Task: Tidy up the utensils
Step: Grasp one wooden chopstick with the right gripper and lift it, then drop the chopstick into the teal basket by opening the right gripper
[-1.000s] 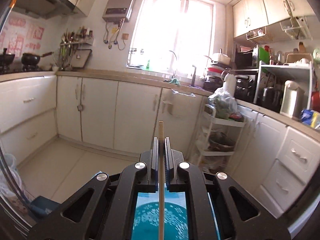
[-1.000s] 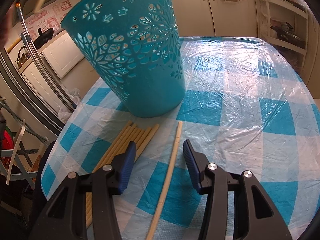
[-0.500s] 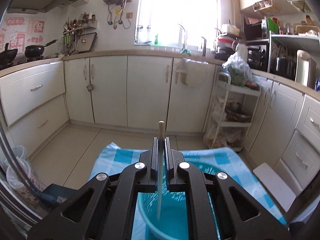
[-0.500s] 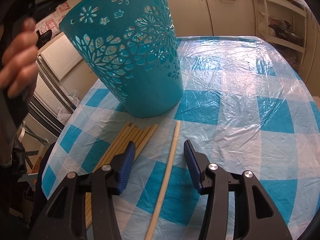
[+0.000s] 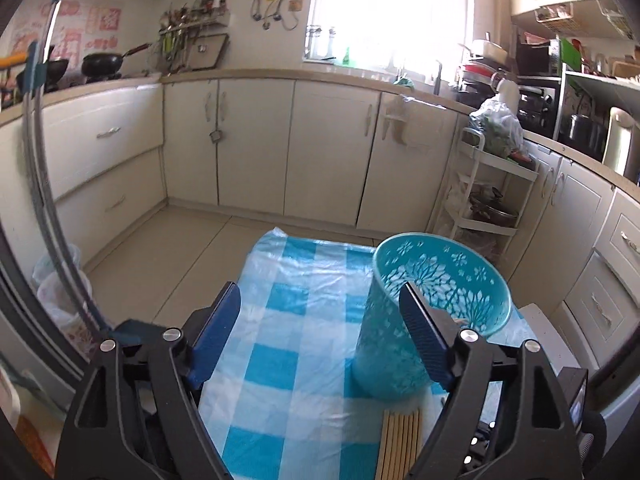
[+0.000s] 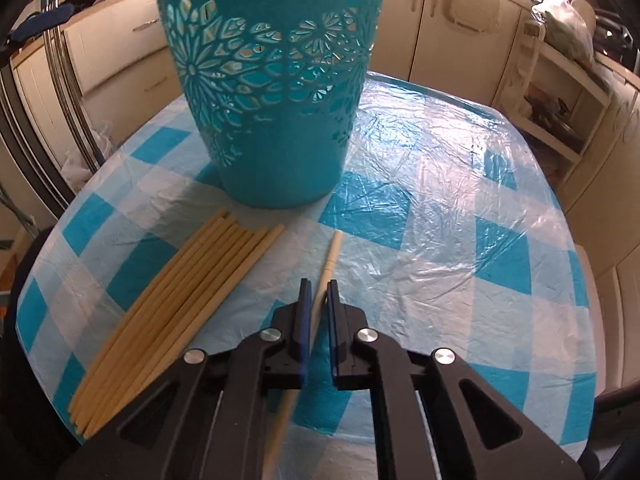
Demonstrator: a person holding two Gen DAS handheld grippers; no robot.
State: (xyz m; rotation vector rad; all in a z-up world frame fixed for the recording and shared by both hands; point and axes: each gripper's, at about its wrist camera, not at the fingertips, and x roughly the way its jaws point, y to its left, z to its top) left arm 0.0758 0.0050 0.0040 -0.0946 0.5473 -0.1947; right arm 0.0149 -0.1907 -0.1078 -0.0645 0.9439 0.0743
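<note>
Right gripper [image 6: 317, 300] clenching single pale wooden chopstick [image 6: 330, 256] | left gripper [image 5: 320, 314] just opening, holding nothing | lifting level toward perforated teal plastic basket [image 6: 272, 80], apparently clearing bundled chopsticks [image 6: 176, 300].

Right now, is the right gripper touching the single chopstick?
Touching. In the right wrist view the right gripper, having just closed, presses both pads on the single chopstick.

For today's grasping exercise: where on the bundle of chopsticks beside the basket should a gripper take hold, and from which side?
Take the outermost stick of the bundle of chopsticks at mid-length, from above, jaws across its width: they lie flat, touching side by side.
</note>
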